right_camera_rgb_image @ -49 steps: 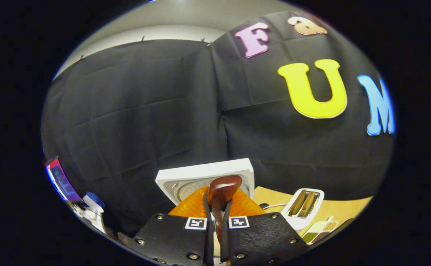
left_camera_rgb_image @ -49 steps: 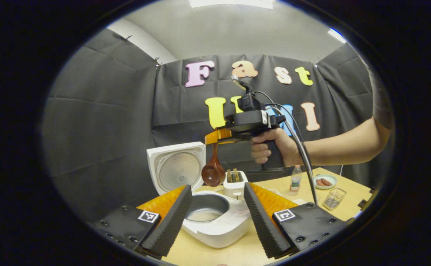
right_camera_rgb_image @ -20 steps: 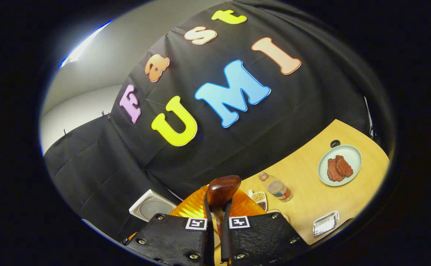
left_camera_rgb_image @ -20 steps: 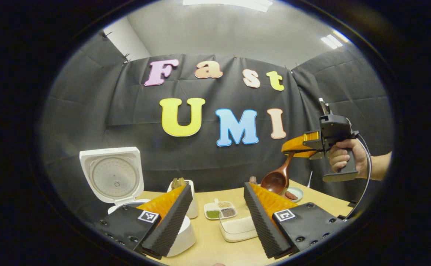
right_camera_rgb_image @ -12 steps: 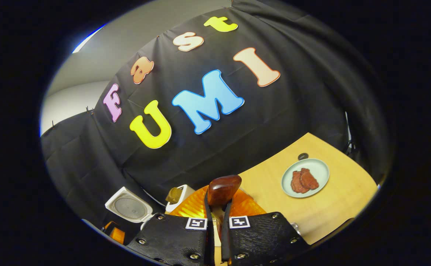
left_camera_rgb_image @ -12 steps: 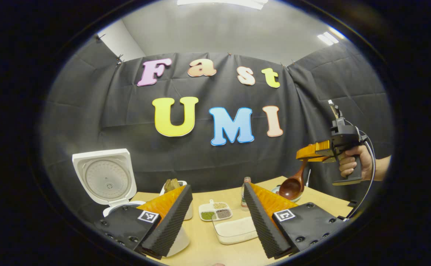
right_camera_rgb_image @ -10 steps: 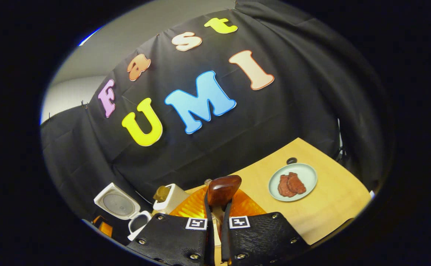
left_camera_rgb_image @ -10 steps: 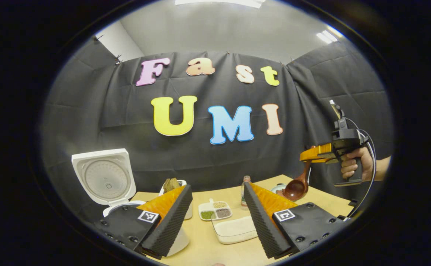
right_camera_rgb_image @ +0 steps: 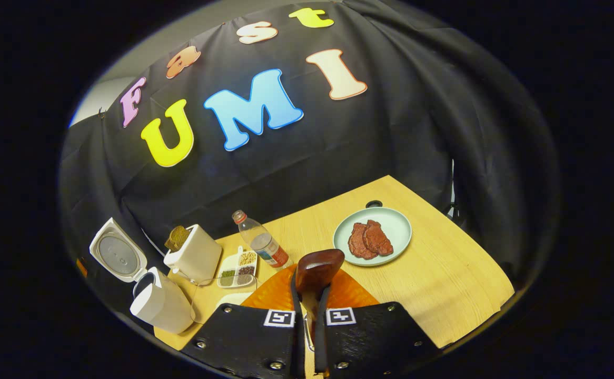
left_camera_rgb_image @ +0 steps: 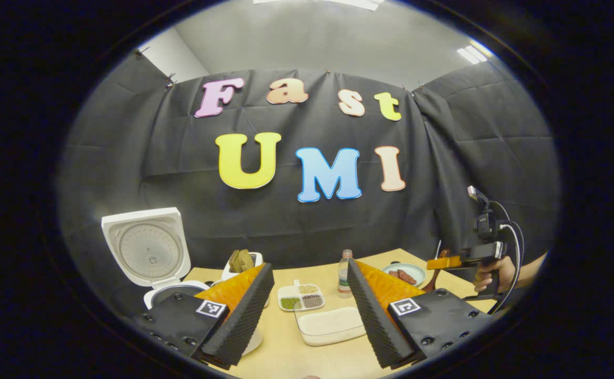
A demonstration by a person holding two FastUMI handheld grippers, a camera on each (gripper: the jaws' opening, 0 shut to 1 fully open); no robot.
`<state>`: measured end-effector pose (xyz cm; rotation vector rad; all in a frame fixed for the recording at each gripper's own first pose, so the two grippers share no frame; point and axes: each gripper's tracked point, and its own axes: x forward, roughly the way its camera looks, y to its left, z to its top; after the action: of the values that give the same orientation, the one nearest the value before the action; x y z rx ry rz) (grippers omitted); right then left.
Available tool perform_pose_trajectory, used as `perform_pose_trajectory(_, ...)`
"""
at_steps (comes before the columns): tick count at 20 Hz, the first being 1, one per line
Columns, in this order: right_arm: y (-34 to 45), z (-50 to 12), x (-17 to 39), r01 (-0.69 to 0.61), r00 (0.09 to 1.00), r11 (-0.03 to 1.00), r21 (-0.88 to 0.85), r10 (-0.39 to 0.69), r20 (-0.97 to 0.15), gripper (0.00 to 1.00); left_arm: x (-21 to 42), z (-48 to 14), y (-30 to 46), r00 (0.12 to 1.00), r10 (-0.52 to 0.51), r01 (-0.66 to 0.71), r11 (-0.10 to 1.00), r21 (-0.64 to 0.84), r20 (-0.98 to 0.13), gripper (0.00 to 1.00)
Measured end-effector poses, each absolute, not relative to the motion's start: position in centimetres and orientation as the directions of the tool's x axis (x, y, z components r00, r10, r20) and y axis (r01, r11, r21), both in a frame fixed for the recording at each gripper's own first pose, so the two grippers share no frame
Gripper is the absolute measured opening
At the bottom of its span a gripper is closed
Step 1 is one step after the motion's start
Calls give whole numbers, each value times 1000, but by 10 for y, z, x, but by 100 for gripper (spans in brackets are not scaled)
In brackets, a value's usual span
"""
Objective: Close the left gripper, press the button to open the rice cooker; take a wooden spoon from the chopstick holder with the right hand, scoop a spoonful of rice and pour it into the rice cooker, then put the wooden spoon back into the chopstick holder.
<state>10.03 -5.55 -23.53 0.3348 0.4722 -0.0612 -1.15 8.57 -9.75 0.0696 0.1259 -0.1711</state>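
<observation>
Tabletop [right_camera_rgb_image: 459, 284]; glossy dark-brown wooden spoon [right_camera_rgb_image: 315, 271]

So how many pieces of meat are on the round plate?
2. The reddish-brown meat pieces lie side by side on the pale green round plate: one on the left, one on the right, touching. None seems hidden.

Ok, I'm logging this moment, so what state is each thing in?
rice cooker: lid up, open
left tongs: open, holding nothing
right tongs: shut on the wooden spoon
bottle: capped, upright
plate: holds two brown pieces
</observation>
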Motion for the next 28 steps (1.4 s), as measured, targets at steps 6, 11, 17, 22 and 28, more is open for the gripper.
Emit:
perform_pose_trajectory(6,-50,-277,108,143,876,948,284,12,-482,7,-19,-92,97,983,-118,122,992,22,-140,96)
perform_pose_trajectory(11,-47,-285,106,141,885,959,246,-11,-466,8,-23,-89,105,986,-94,96,995,9,-134,96)
perform_pose_trajectory(17,-97,-258,73,228,904,968,109,-169,-393,99,-22,-86,104,986,-120,121,993,0,-116,96)
perform_pose_trajectory(22,-103,-206,52,252,932,967,35,-233,-279,98,-15,-64,116,988,-121,122,992,11,-92,96)
perform_pose_trajectory(28,-62,-139,55,193,969,978,83,-176,-175,98,6,-33,171,995,-72,74,997,24,-72,97)
